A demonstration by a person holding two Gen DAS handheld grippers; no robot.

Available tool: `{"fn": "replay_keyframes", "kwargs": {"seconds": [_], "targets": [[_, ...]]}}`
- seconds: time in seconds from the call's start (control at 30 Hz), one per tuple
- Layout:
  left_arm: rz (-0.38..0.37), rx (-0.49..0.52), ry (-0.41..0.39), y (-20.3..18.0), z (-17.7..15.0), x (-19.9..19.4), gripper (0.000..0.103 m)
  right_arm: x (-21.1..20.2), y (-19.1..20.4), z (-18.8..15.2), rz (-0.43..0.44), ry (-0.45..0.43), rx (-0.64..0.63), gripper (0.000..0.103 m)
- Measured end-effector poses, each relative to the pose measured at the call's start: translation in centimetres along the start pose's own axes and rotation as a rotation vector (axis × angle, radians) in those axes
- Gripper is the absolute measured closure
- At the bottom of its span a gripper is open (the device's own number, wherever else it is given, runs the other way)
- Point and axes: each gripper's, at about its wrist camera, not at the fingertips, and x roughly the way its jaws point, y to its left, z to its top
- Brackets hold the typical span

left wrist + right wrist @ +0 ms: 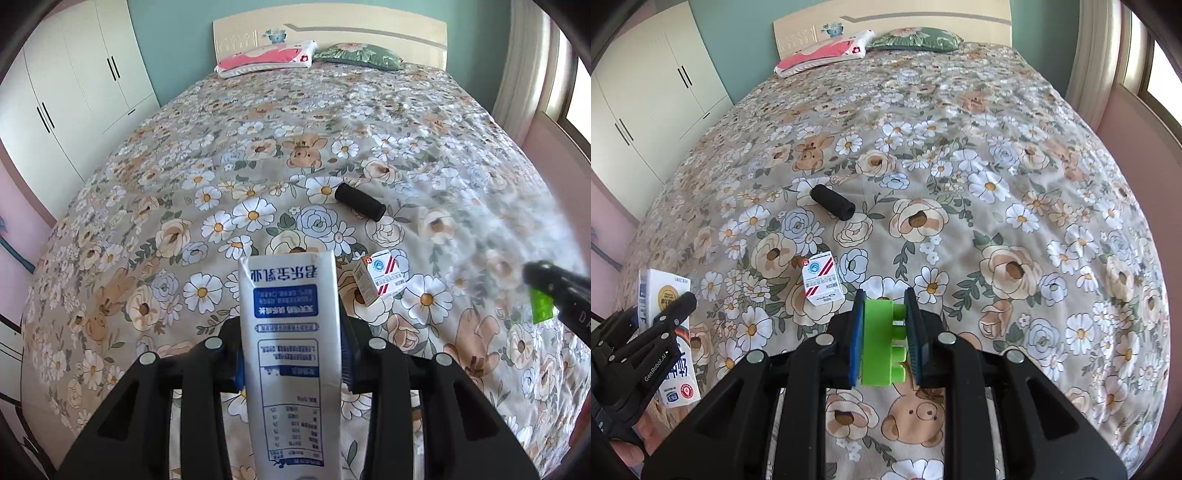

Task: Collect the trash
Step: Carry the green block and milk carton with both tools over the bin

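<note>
- White-and-blue milk carton point(290, 354), tall, printed text, clamped in left gripper point(291, 354) above the bed point(369, 110)'s near edge.
- Green studded block point(882, 343) pinched in right gripper point(884, 339).
- Small white box point(380, 277) and black cylinder point(360, 202) lie mid-bed, apart.

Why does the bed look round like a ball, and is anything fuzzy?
Left wrist view: the fisheye lens bulges the bed, and the right tool at the edge is smeared, while the milk carton stays sharp. Right wrist view: same bulge; the green block is crisp, and the window glares white.
</note>
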Motion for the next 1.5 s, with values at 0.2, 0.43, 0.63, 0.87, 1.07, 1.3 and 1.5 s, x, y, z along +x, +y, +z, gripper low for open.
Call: {"fn": "replay_keyframes", "kwargs": {"seconds": [0.2,0.43,0.63,0.87,1.07,1.3,1.5], "targets": [[0.017,0.055,-0.095,0.6,-0.5,-8.6,0.064,-8.9,1.7,-1.2,-0.014,-0.075,-0.087,0.081],[0.042,0.105,-0.207,1.6,-1.9,-18.5,0.064,-20.2,4.6,-3.6,-0.069,-0.187,-0.208,0.081],[0.015,0.105,-0.273,3.0,-3.7,-25.6,0.064,-28.9,7.2,-6.5,-0.106,-0.278,-0.298,0.081],[0.05,0.204,-0.374,3.3,-7.2,-33.4,0.064,-37.5,9.9,-11.2,-0.135,-0.35,-0.425,0.081],[0.12,0.291,-0.443,2.8,-10.2,-38.1,0.064,-43.3,10.5,-14.8,-0.154,-0.404,-0.482,0.081],[0.106,0.375,-0.495,2.6,-12.8,-42.6,0.064,-48.5,10.5,-18.8,-0.164,-0.44,-0.542,0.081],[0.078,0.43,-0.492,2.6,-15.3,-44.6,0.064,-51.4,10.6,-22.5,-0.174,-0.456,-0.606,0.081]]}}
